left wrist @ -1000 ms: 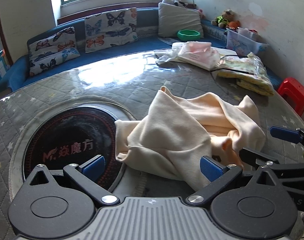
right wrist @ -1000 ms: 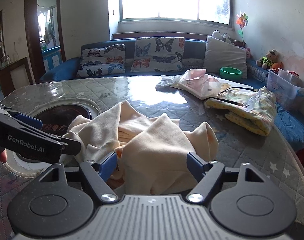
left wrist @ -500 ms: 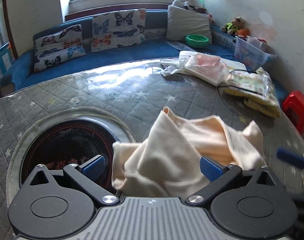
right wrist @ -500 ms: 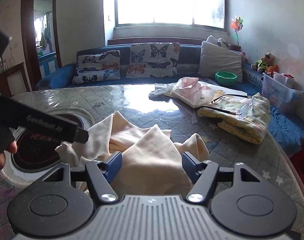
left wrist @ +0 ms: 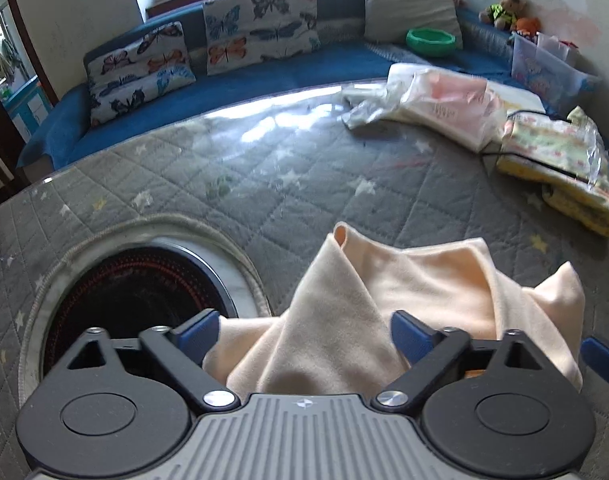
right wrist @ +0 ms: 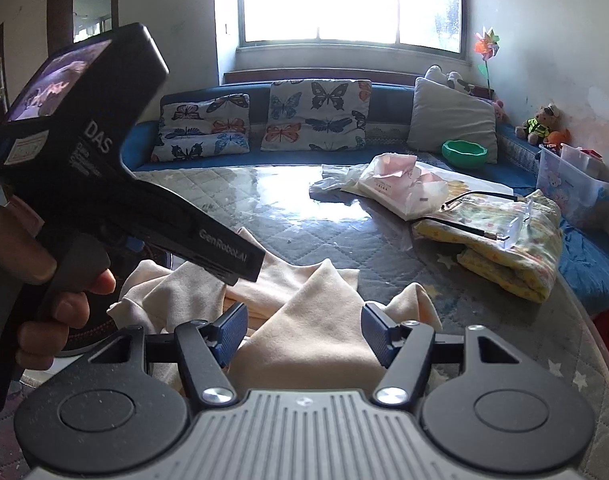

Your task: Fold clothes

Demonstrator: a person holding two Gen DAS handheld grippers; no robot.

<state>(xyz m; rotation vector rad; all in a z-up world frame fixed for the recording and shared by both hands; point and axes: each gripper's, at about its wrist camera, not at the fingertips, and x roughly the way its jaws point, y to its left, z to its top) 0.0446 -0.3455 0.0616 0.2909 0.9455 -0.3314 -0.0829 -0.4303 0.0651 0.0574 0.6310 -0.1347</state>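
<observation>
A crumpled cream garment (left wrist: 404,292) lies bunched on the grey quilted table (left wrist: 264,184); it also shows in the right wrist view (right wrist: 320,312). My left gripper (left wrist: 304,336) is open, its blue pads on either side of a raised fold of the cloth, above it. My right gripper (right wrist: 304,332) is open too, straddling another peak of the same garment. The left gripper body (right wrist: 104,184), held by a hand, shows raised at the left of the right wrist view.
A round black hotplate inset (left wrist: 132,300) sits in the table at left. A plastic bag with pink cloth (left wrist: 436,100) and a folded yellow patterned cloth (left wrist: 560,164) lie at the far right. A blue sofa with butterfly cushions (left wrist: 260,28) runs behind.
Both grippers have risen and moved over the garment, so it now sits between their jaws. The left gripper has lifted high in the right wrist view. The right jaws have narrowed a little.
</observation>
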